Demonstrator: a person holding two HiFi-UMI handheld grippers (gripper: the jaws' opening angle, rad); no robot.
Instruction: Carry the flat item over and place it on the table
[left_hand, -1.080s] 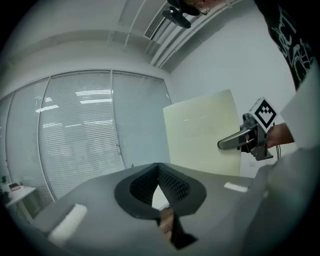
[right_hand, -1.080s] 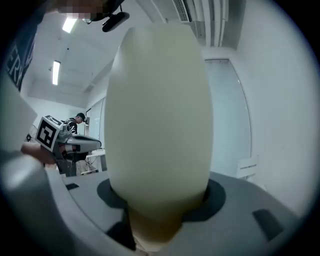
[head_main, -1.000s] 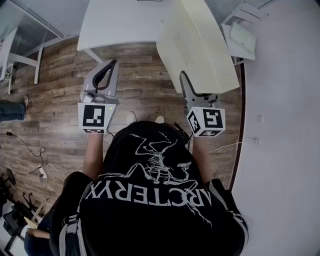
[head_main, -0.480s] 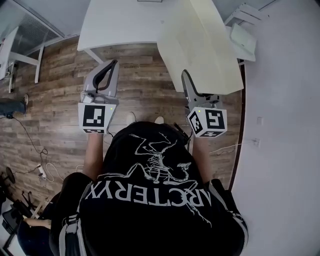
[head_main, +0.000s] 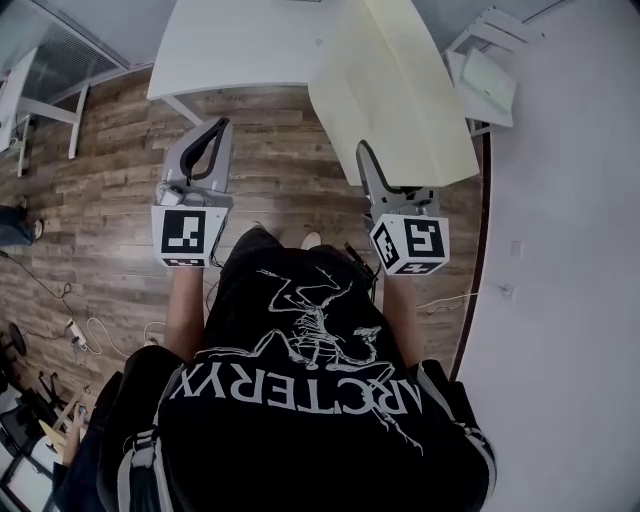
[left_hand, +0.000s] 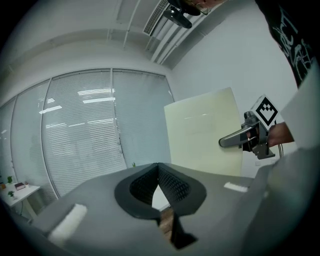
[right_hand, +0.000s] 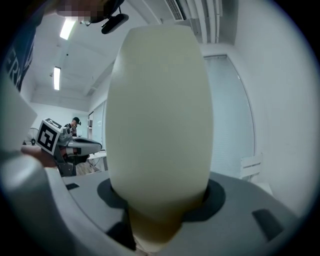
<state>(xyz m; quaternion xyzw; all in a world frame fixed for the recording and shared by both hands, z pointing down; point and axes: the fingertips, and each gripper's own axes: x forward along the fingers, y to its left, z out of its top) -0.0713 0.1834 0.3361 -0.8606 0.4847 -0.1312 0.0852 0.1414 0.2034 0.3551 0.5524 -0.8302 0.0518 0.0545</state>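
Board (head_main: 400, 90) upright in outstretched right claw (head_main: 365, 160)

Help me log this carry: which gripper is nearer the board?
Right. The right gripper is clamped on the board at its near edge. The left gripper is shut and empty, off to the board's left, not touching it.

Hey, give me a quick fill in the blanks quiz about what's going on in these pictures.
1. The cream board, clamped in the right hand-held gripper, is not yet lying on the white ___.
2. The left hand-held gripper is empty, its jaws ___.
3. The floor is laid with ___ planks.
Missing words: table; shut; wooden.
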